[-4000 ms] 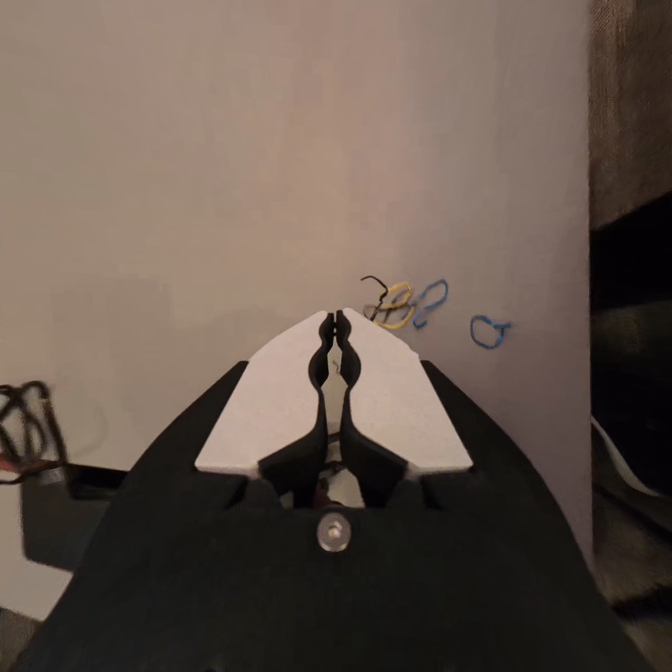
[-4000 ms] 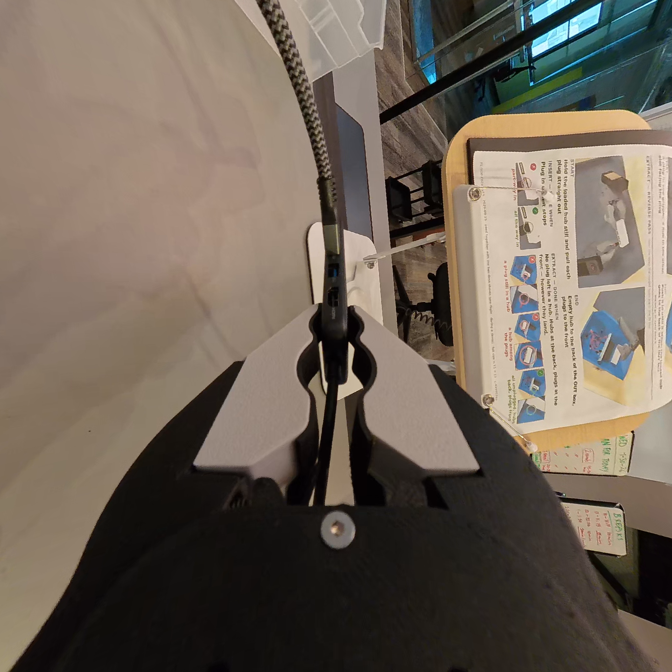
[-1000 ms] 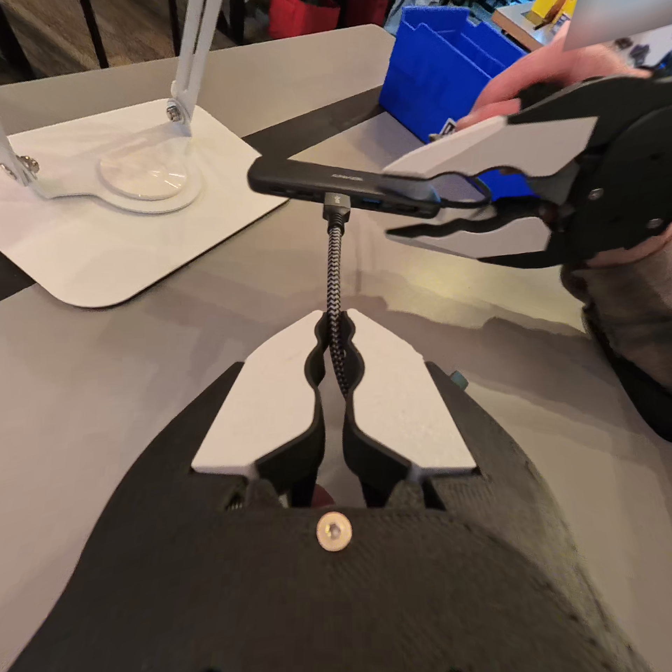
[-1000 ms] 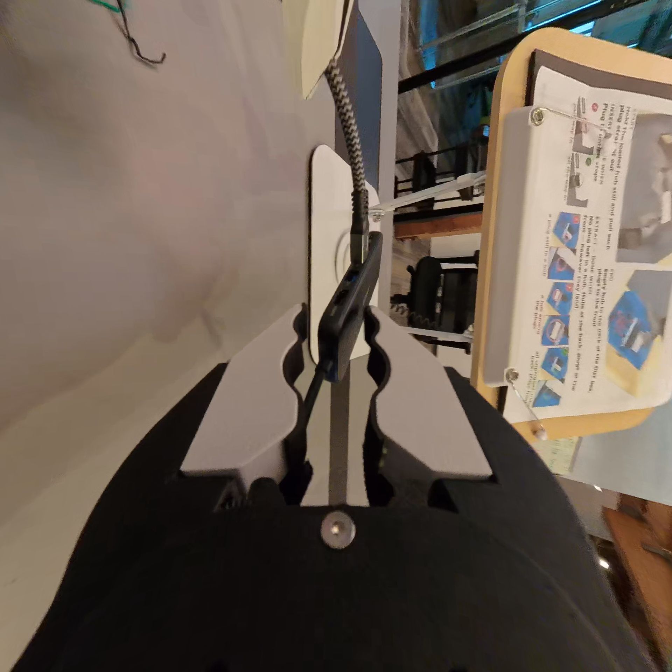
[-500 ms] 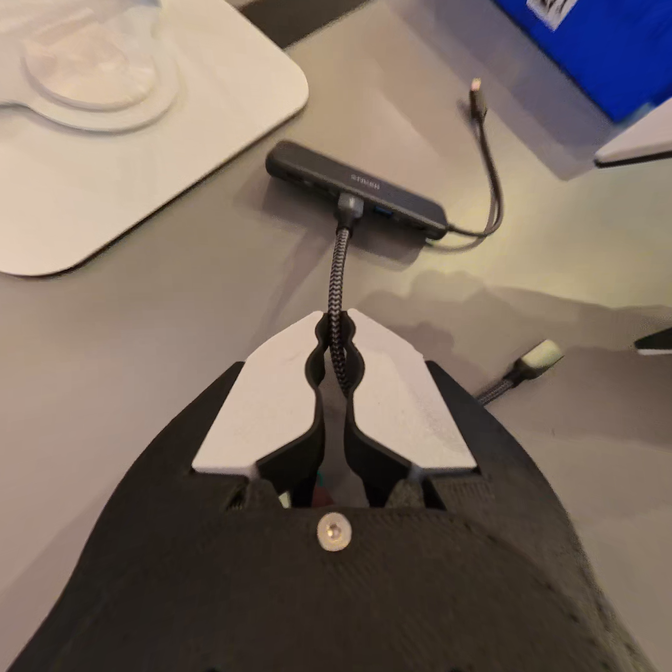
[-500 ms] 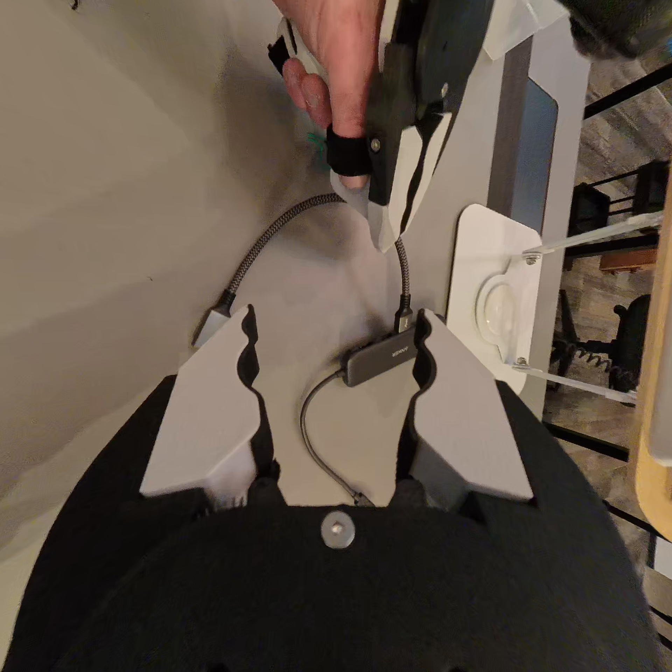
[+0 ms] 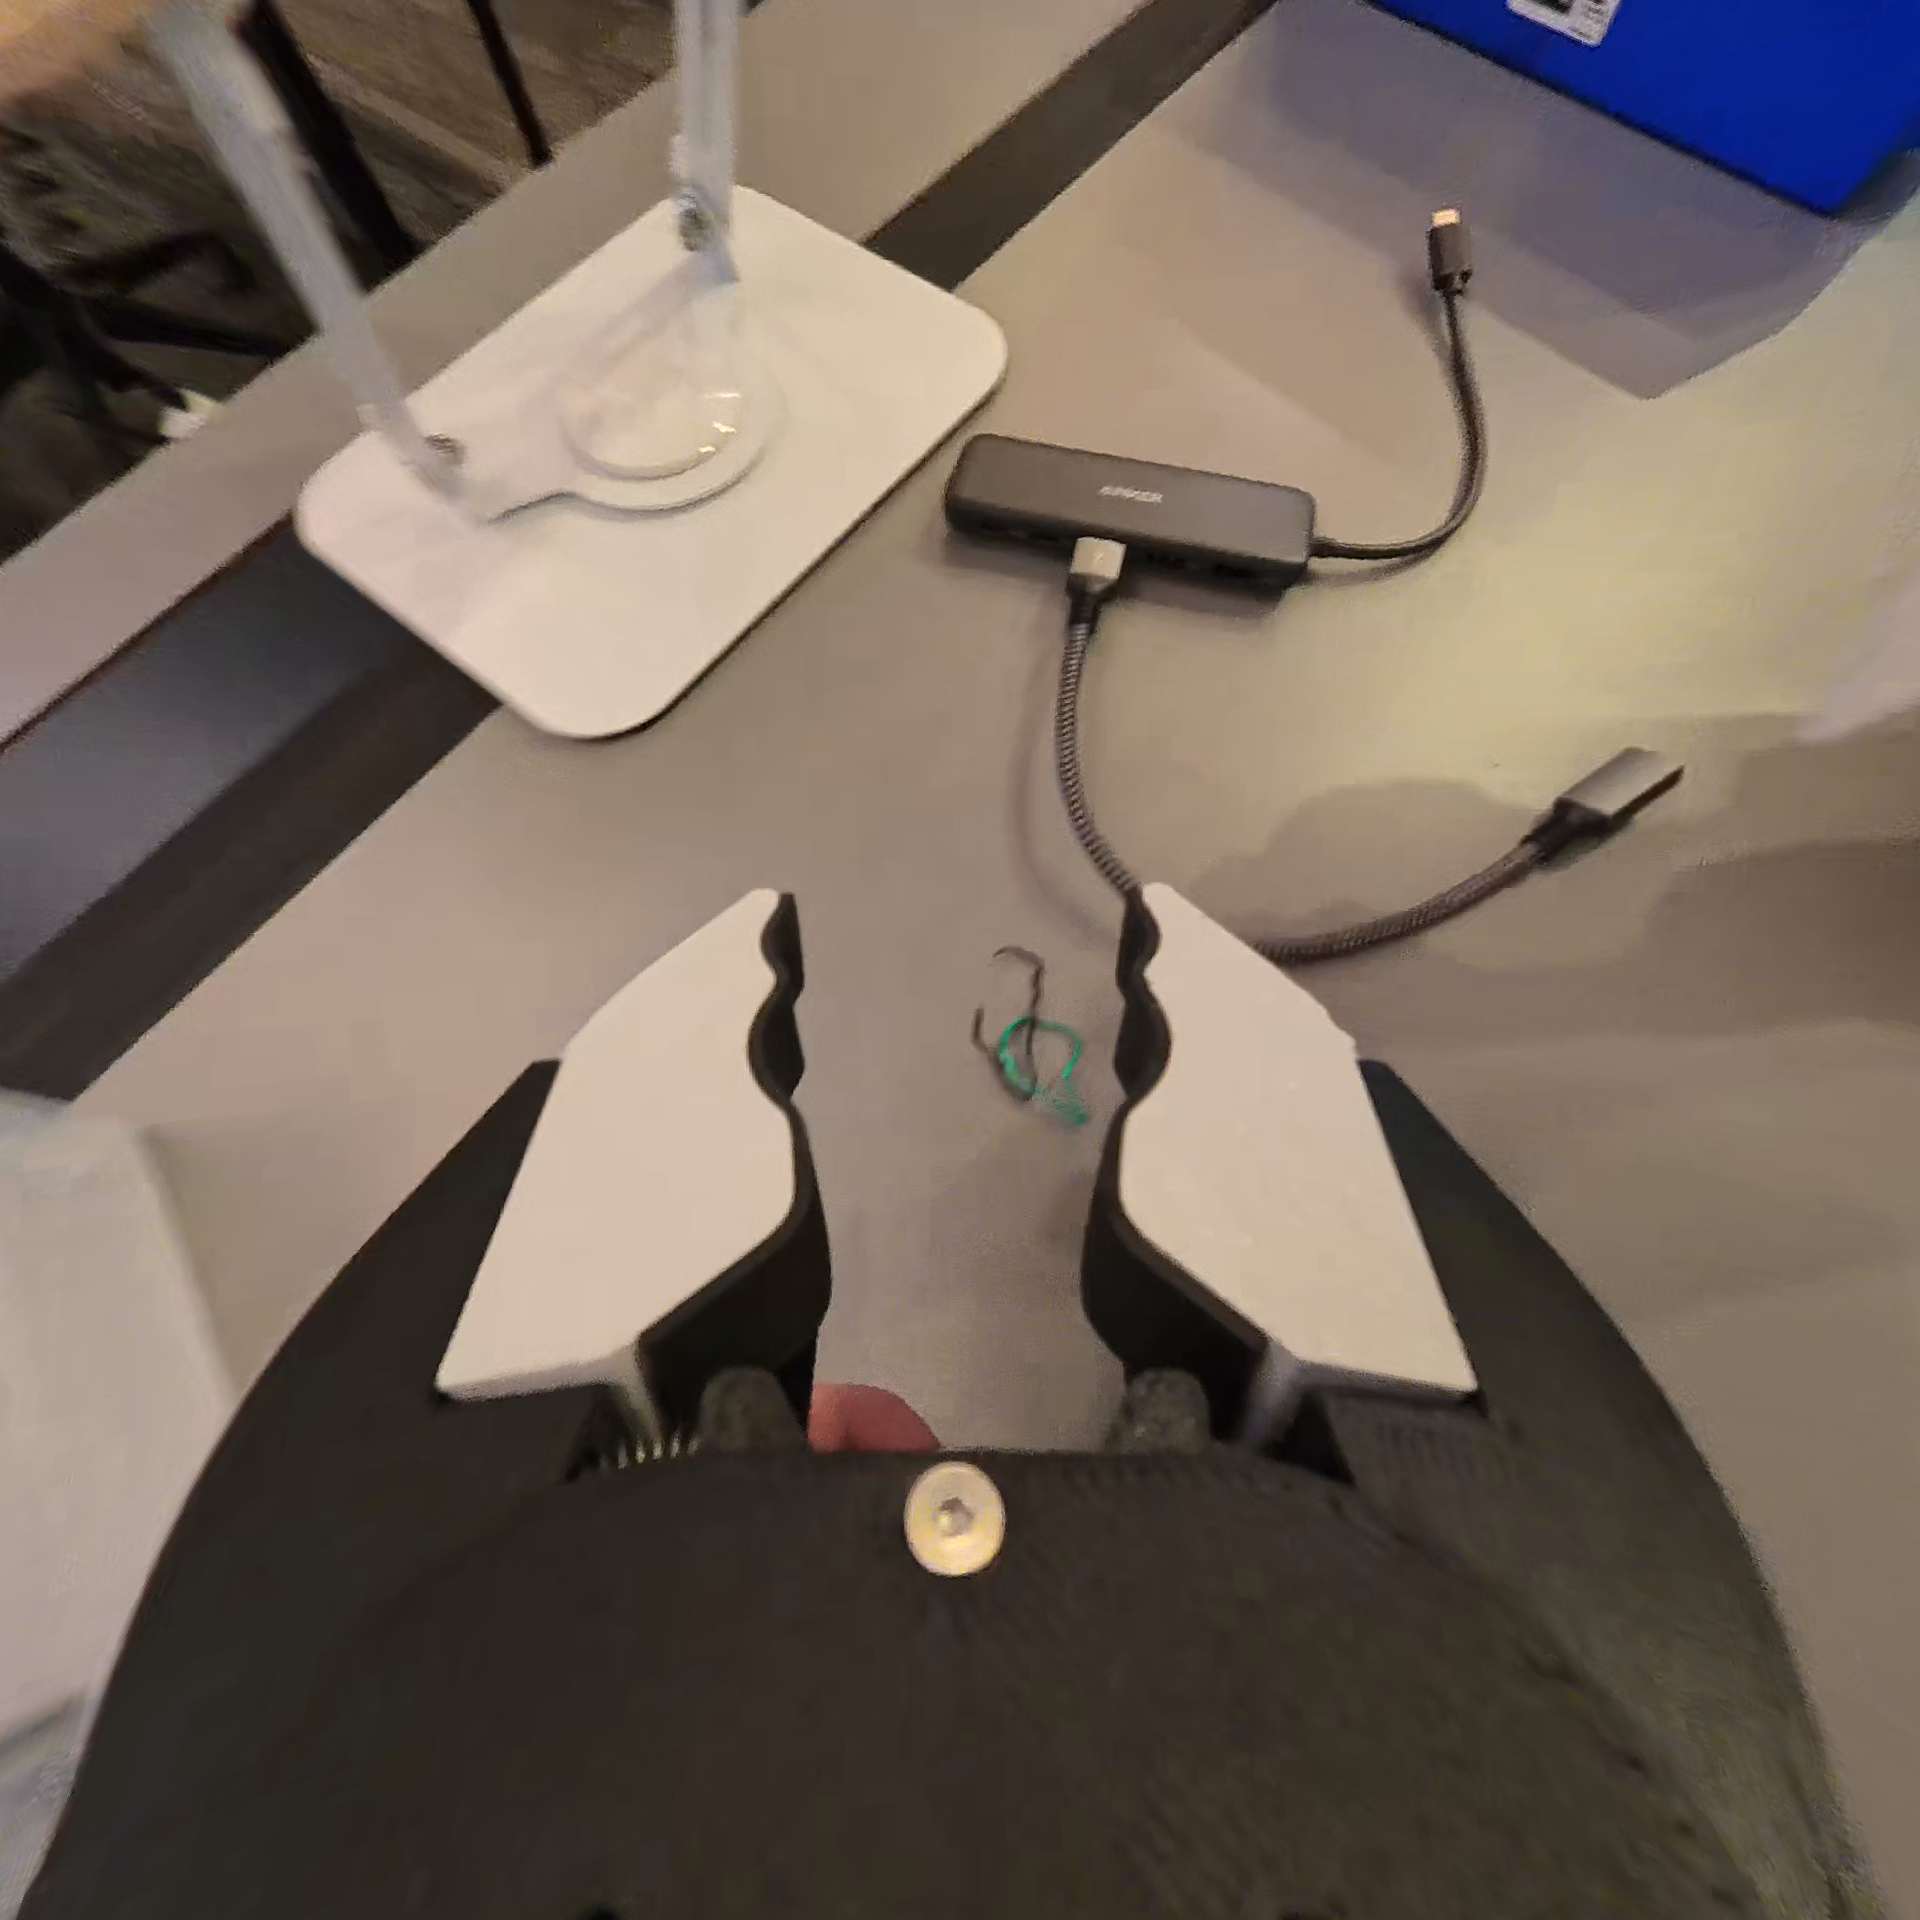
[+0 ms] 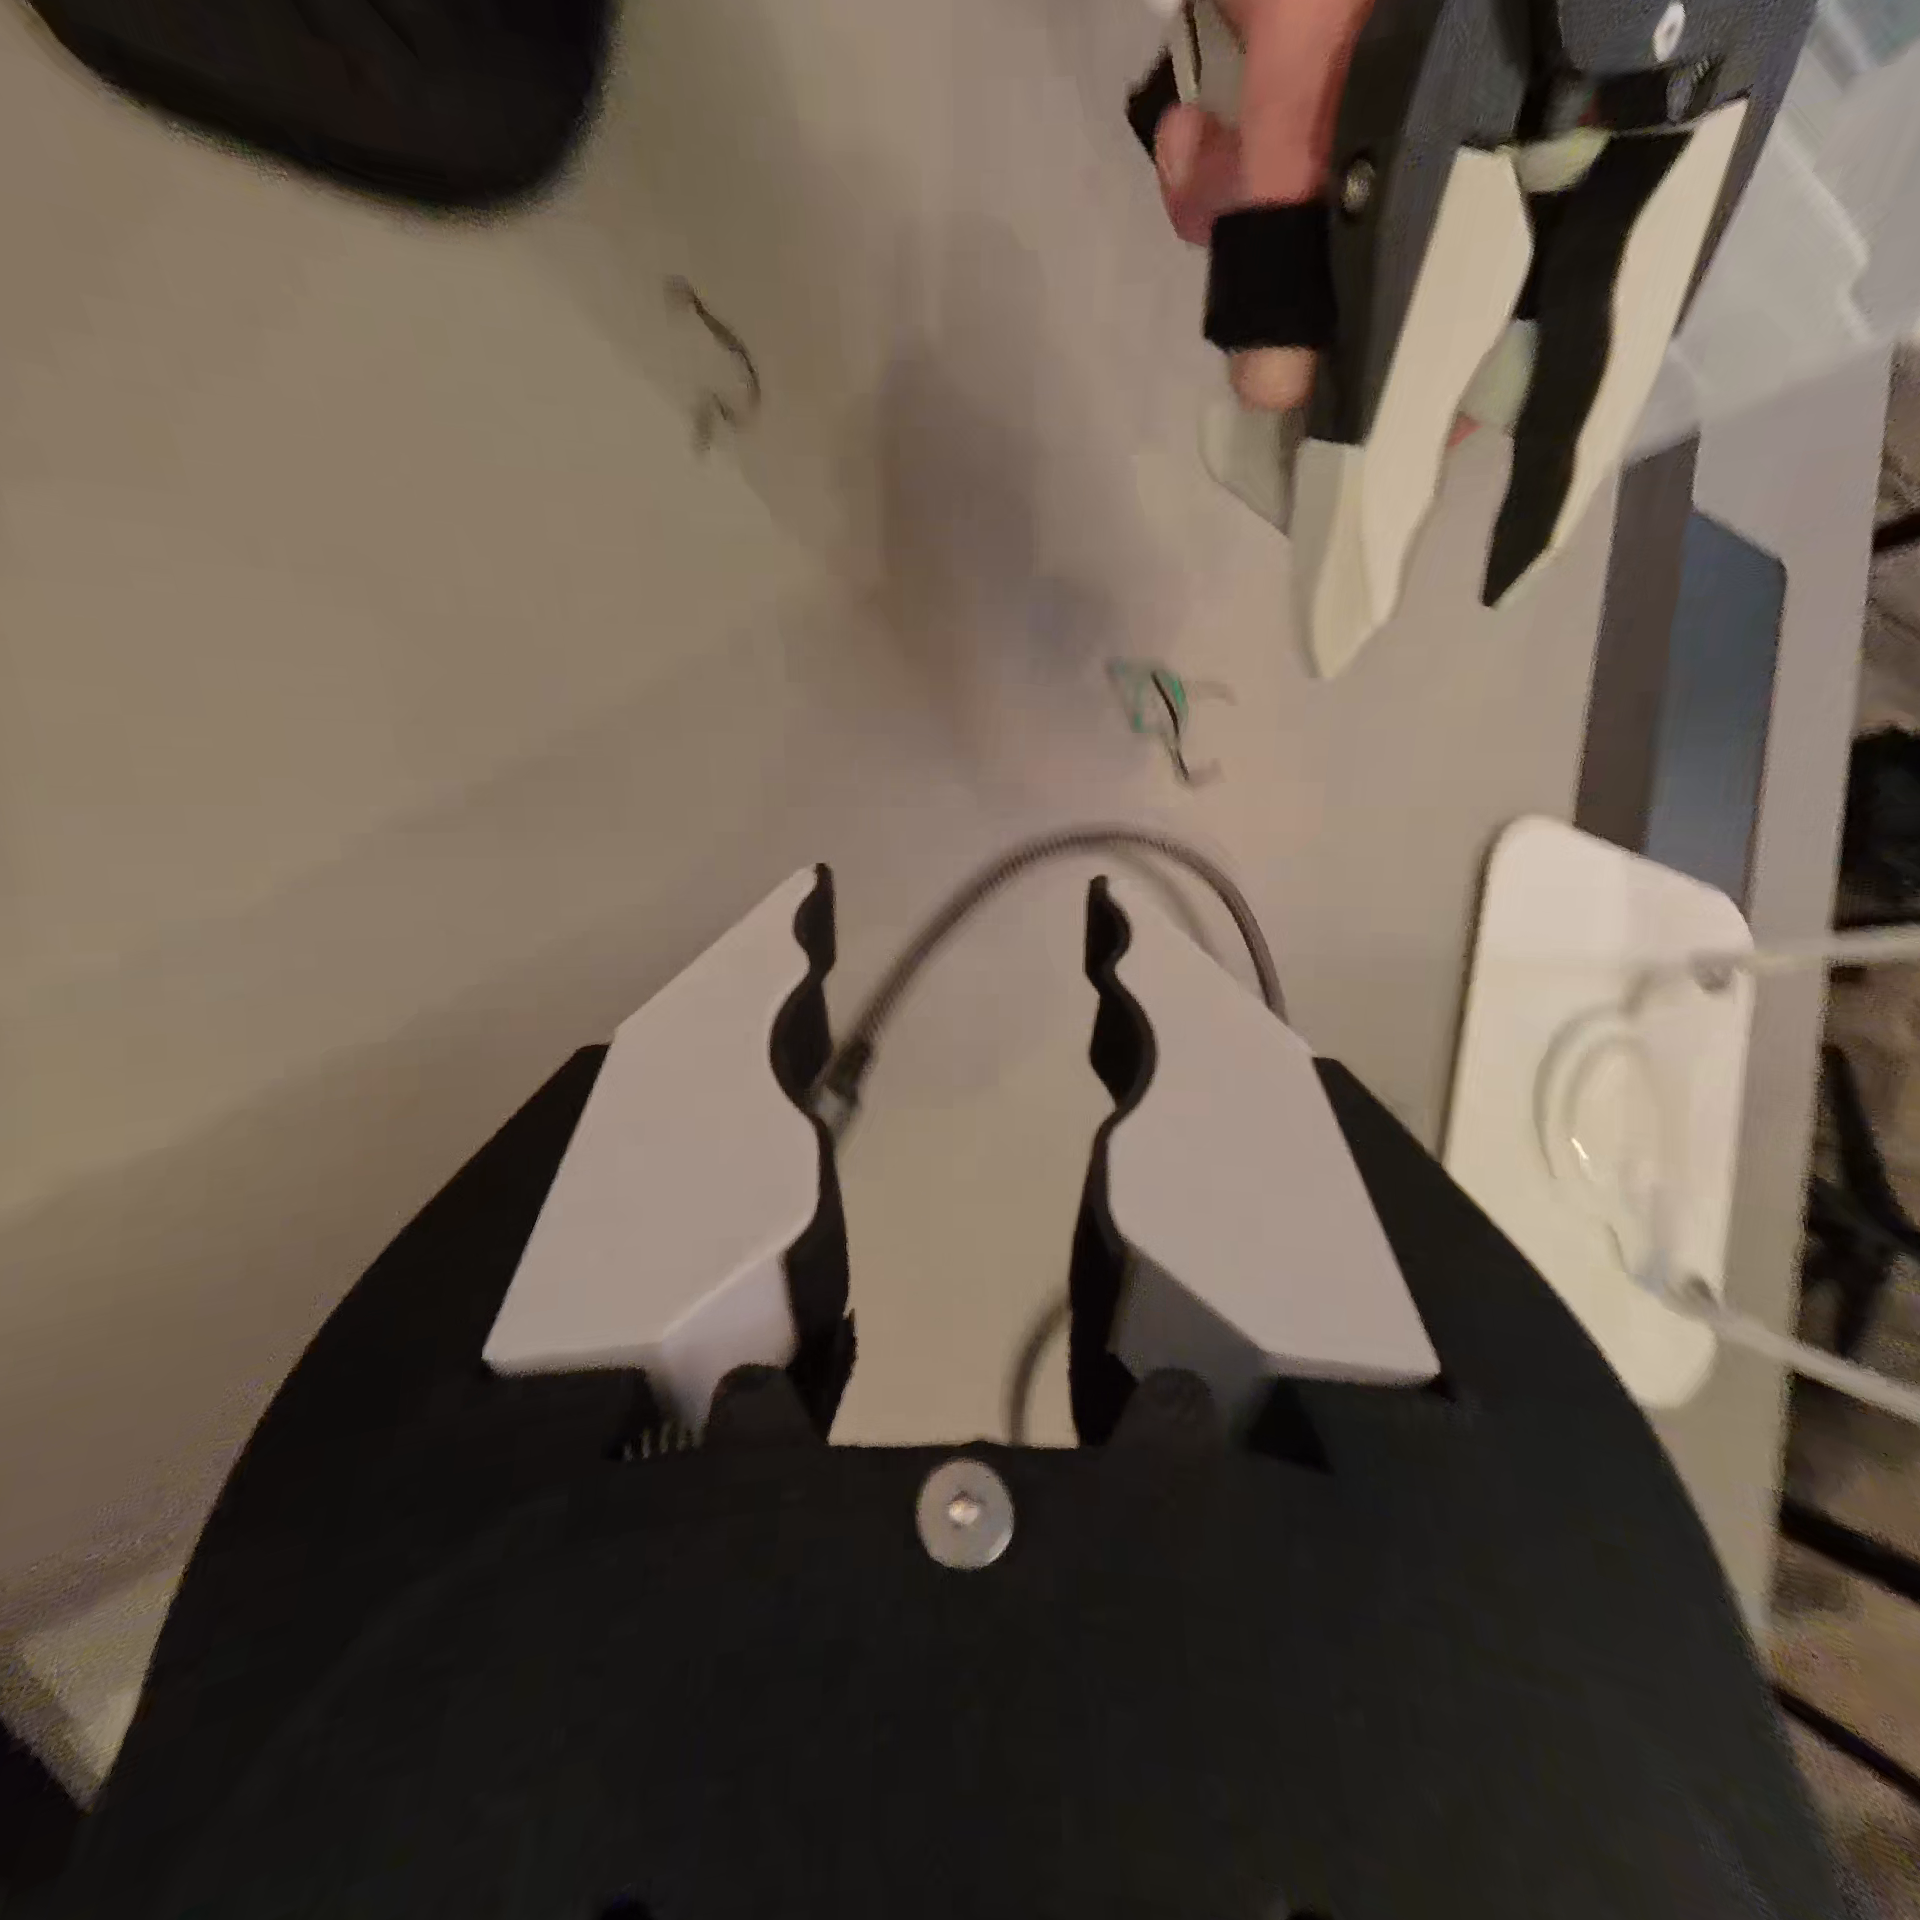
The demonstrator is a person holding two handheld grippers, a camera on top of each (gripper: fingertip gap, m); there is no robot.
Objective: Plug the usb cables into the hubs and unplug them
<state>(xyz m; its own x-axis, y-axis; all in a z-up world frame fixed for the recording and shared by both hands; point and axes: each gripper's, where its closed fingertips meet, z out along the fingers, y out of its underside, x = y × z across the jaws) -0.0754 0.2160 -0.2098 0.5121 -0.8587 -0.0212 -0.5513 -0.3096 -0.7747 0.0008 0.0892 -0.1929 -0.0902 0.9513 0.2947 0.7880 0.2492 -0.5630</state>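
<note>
On the grey desk the hub now lies released, braided cable plugged in at its 6 o'clock side. Left tongs and right tongs have both let go and gape empty (plugging looks done, unplugging comes next).

This looks like a work room or lab. There is a big grey table with a white stand base on it. A blue bin sits at the far edge. Small bits of wire lie on the table. Past the table edge are dark chair legs on a wood floor.
</note>
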